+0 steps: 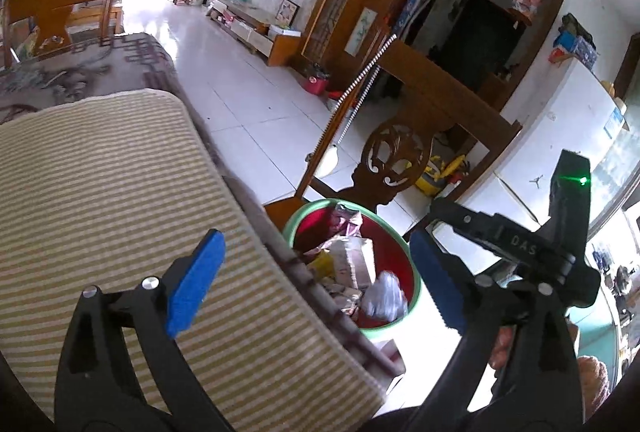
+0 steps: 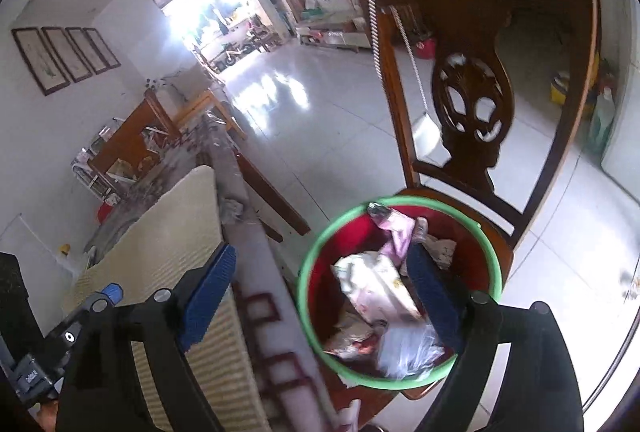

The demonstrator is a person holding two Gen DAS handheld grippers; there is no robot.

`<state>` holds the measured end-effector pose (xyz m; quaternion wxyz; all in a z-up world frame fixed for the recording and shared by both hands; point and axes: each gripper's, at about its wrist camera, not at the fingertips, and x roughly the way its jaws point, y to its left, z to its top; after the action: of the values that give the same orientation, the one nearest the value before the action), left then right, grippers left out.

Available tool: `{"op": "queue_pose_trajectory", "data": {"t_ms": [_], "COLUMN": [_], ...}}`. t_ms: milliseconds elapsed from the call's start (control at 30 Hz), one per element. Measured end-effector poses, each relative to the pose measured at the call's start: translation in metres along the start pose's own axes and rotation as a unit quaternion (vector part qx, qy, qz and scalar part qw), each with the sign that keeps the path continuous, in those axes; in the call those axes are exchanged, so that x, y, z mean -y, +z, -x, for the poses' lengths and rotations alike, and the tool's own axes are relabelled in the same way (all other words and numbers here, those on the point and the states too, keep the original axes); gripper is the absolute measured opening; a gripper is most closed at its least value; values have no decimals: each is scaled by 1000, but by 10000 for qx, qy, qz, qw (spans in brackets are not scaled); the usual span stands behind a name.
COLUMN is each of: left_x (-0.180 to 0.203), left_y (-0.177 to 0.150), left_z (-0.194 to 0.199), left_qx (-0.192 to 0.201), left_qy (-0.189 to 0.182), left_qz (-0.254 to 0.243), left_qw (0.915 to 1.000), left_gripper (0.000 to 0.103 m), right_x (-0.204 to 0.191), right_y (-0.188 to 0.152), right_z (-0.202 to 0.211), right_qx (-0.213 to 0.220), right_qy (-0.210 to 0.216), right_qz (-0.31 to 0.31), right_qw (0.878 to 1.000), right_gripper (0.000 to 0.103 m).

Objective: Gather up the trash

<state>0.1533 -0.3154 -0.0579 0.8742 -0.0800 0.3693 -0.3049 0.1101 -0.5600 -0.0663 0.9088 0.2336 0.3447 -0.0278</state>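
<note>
Trash (image 2: 380, 292) fills red bin (image 2: 486, 252) on chair (image 2: 472, 112).

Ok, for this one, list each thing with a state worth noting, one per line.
Left claw: open, nothing between its pads.
Right claw: open, nothing held.
Red bin with green rim: standing upright on the chair seat, partly filled.
Trash: paper and plastic wrappers lying inside the bin.
Wooden chair: upright, next to the table.
Striped mat: lying flat on the table.
</note>
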Motion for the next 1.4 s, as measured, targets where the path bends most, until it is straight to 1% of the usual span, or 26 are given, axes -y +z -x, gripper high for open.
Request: {"op": "queue_pose_trajectory", "data": {"t_ms": [67, 167, 200, 233, 267, 300, 333, 367, 400, 467, 500, 533, 567, 600, 633, 667, 700, 767, 800, 867, 900, 1000, 1100, 1200, 1300, 1400], "left_x": [-9, -25, -35, -40, -46, -61, -67, -79, -90, -110, -122, -131, -133, -147, -153, -159, -165, -168, -179, -183, -189, -191, -192, -184, -176, -176], "left_y": [-1, -3, -4, -4, -4, -7, -7, -8, -10, -17, -22, -27, -28, -37, -43, -50, -59, -68, -69, -66, -65, -65, -67, -67, -69, -71], "left_z": [14, 46, 62, 70, 79, 101, 107, 122, 133, 154, 167, 176, 178, 191, 196, 201, 205, 205, 203, 197, 199, 202, 202, 197, 197, 197], "left_qx": [118, 431, 584, 661, 744, 944, 1000, 1108, 1191, 1380, 1523, 1639, 1661, 1853, 1951, 2057, 2186, 2311, 2176, 2018, 2029, 2097, 2009, 1976, 1910, 1865], "left_qy": [37, 203, 273, 326, 389, 579, 642, 781, 873, 1031, 1132, 1226, 1248, 1466, 1584, 1684, 1767, 1901, 2054, 1994, 1910, 1953, 1911, 1919, 1901, 1826], "left_qz": [34, 179, 251, 275, 294, 302, 299, 290, 293, 354, 400, 419, 422, 410, 367, 298, 211, 163, 301, 470, 659, 778, 789, 761, 668, 689], "left_qw": [9999, 9987, 9976, 9969, 9960, 9934, 9925, 9903, 9886, 9844, 9810, 9779, 9773, 9708, 9672, 9636, 9594, 9541, 9537, 9578, 9581, 9549, 9576, 9583, 9607, 9629], "left_gripper": [92, 96, 96, 97, 97, 97, 98, 98, 98, 98, 98, 98, 98, 98, 98, 98, 98, 98, 98, 98, 98, 98, 98, 98, 98, 98], "right_x": [-21, -59, -72, -93, -105, -119, -138, -150, -166, -183, -190, -194, -197, -202, -209, -211, -215, -219, -220, -219, -219, -222, -222, -221, -219, -217], "right_y": [1, -1, -3, -6, -9, -13, -18, -22, -30, -45, -56, -66, -72, -76, -79, -79, -82, -88, -89, -90, -90, -95, -98, -100, -99, -98], "right_z": [7, 20, 24, 29, 31, 34, 38, 41, 44, 45, 43, 38, 32, 23, 11, 7, 3, -2, -5, -8, -11, -16, -18, -16, -16, -16], "right_qx": [144, 490, 618, 799, 908, 1048, 1260, 1428, 1701, 2144, 2406, 2622, 2660, 2536, 2225, 2124, 2108, 2257, 2266, 2264, 2252, 2169, 2129, 2113, 2074, 2042], "right_qy": [-4, -17, 2, 43, 80, 137, 257, 375, 564, 857, 1031, 1113, 1059, 948, 987, 1023, 960, 659, 600, 553, 517, 458, 442, 424, 452, 453], "right_qz": [206, 644, 807, 1053, 1185, 1331, 1502, 1602, 1700, 1722, 1696, 1662, 1655, 1679, 1803, 1896, 2010, 2244, 2273, 2233, 2203, 2218, 2266, 2288, 2186, 2086], "right_qw": [9997, 9967, 9948, 9912, 9888, 9855, 9803, 9760, 9690, 9576, 9501, 9441, 9437, 9479, 9530, 9531, 9518, 9457, 9452, 9465, 9477, 9496, 9494, 9493, 9525, 9554], "right_gripper": [85, 92, 93, 93, 95, 96, 96, 96, 96, 96, 96, 96, 96, 96, 96, 96, 96, 96, 96, 96, 96, 96, 96, 96, 96, 96]}}
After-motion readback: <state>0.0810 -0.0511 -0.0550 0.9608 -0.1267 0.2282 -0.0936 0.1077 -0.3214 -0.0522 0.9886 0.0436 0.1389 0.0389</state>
